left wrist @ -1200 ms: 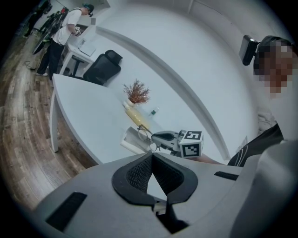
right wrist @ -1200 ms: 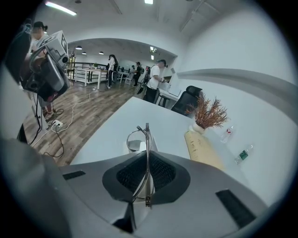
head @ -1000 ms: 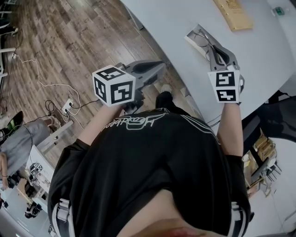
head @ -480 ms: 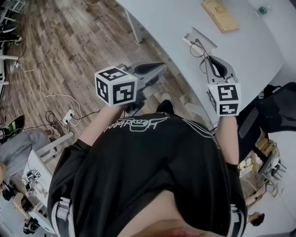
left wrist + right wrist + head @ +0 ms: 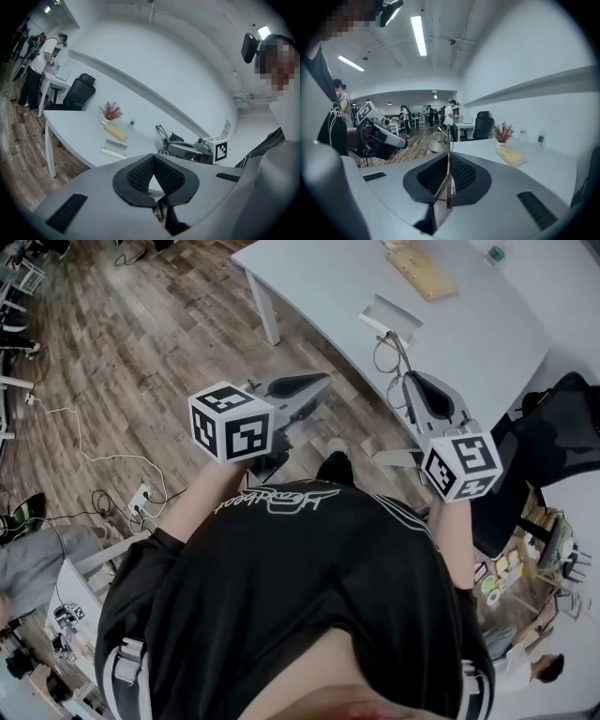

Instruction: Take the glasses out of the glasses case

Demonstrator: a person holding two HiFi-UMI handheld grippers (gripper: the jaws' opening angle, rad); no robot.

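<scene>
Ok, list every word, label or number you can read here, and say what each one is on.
No text here reads cleanly.
Black shirt: white cursive print across the chest, upside down in the head view, not legible.
Marker cubes: black-and-white squares only, no letters.
Wall notice: too small to read.
Bottle label: too small to read.

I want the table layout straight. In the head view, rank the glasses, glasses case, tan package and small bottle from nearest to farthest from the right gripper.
1. glasses: held in the right gripper's fingers.
2. glasses case: open on the table, just beyond.
3. tan package: farther up the table.
4. small bottle: near the top edge, to the right.
</scene>
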